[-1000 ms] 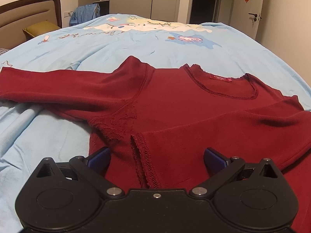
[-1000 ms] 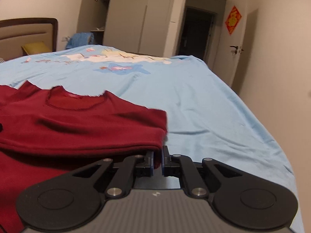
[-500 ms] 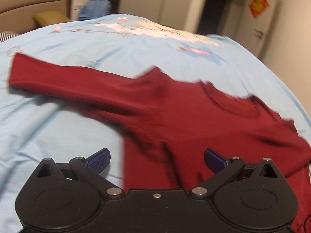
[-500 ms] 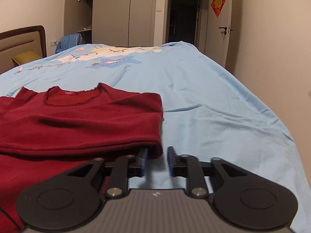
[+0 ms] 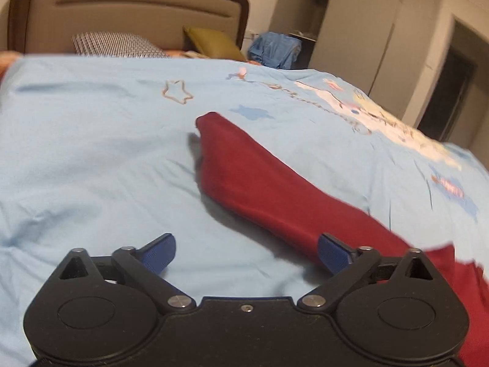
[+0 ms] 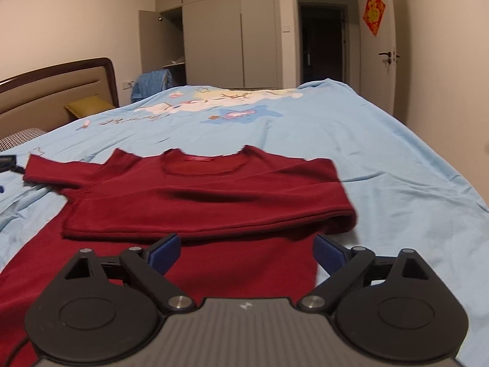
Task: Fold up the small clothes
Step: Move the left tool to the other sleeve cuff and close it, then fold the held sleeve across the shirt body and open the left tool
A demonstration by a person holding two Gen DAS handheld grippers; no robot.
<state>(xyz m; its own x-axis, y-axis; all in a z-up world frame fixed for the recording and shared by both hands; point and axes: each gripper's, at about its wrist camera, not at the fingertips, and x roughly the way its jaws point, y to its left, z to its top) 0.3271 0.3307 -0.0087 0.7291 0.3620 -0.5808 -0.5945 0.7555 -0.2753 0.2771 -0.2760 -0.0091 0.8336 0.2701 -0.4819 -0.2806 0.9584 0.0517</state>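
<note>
A dark red long-sleeved top (image 6: 207,202) lies flat on the light blue bedspread (image 6: 382,159). Its right sleeve is folded across the chest, and its left sleeve (image 5: 259,177) stretches out straight over the sheet. My right gripper (image 6: 246,252) is open just above the top's lower body, with nothing between its blue pads. My left gripper (image 5: 246,252) is also open and faces along the outstretched sleeve. Its right pad (image 5: 331,252) hangs over the sleeve near the shoulder, and its left pad (image 5: 160,252) is over bare sheet.
A padded headboard (image 5: 128,21) stands at the bed's left end with a checked pillow (image 5: 116,44) and an olive cushion (image 5: 214,44). Blue cloth (image 5: 275,49) lies past the bed by the wardrobe (image 6: 214,39). Beyond the bed are a dark doorway (image 6: 324,46) and a white door (image 6: 379,58).
My right gripper has opened, let go of the folded sleeve's edge and pulled back over the top's body. My left gripper has swung left, from the chest to the outstretched sleeve.
</note>
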